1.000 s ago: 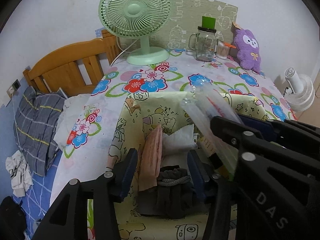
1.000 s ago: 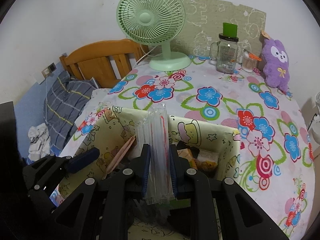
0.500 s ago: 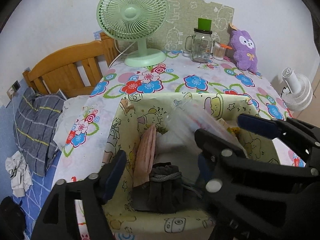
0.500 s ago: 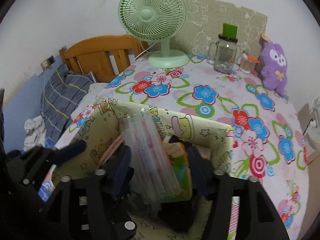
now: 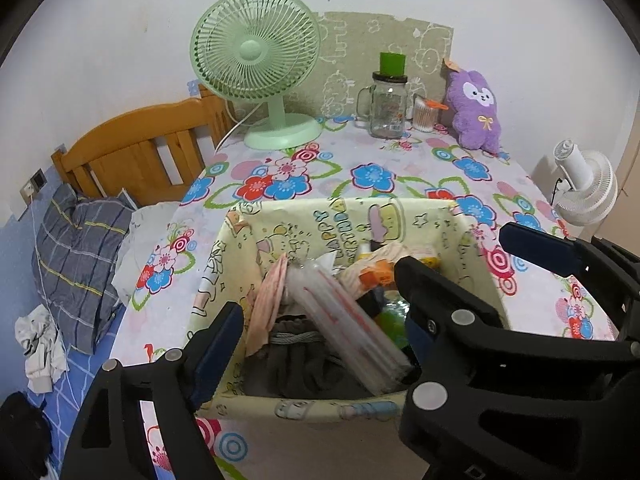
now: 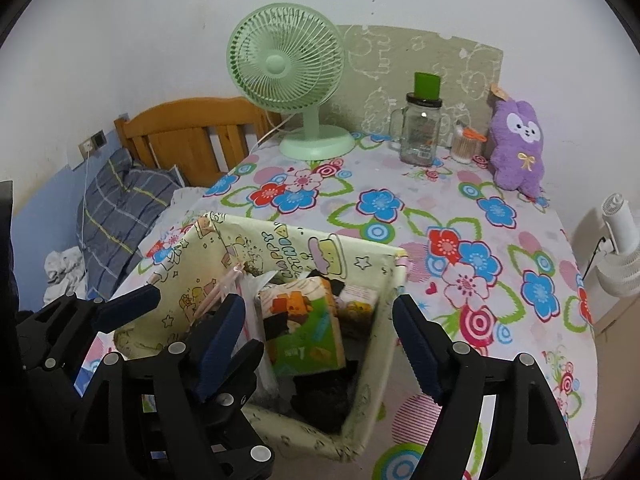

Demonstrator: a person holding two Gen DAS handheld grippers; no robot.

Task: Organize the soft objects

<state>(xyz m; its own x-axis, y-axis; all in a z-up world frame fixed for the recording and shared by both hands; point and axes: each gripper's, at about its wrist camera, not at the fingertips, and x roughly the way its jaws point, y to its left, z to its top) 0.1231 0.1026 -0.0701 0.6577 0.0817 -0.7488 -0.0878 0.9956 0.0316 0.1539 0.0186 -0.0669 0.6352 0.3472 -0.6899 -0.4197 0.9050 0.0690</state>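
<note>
Soft goods fill a pale yellow fabric storage bin (image 5: pixel 476 276) printed with cartoon figures and "HAPPY BIRTHDAY" lettering, which stands near the front edge of a table covered by a flowered cloth (image 6: pixel 460 216). Inside, a clear plastic packet with thin red lines (image 5: pixel 348 320) lies slanted across the middle, its low end toward the near wall of the bin. To its left a pink striped folded cloth (image 5: pixel 266 300) stands on edge against the left wall, and under the packet sits a dark grey drawstring pouch (image 5: pixel 296 344), crumpled and soft. On the right side of the bin a green and orange printed tissue pack (image 6: pixel 304 328) leans upright, with a smaller pale pack (image 6: pixel 356 300) just behind it and dark fabric below.

The left gripper (image 5: pixel 320 320) hovers above the near edge of the bin with its blue-padded fingers spread wide and nothing between them. The right gripper (image 6: pixel 320 320) is likewise spread wide over the right half of the bin, holding nothing, the tissue pack showing between its fingers but apart from both pads.

At the far side of the table stand a mint green desk fan (image 5: pixel 260 68), a glass mason jar with a green lid (image 5: pixel 386 100) and a purple plush toy (image 5: pixel 476 108). A wooden headboard (image 5: pixel 140 148) lies left of the table.
</note>
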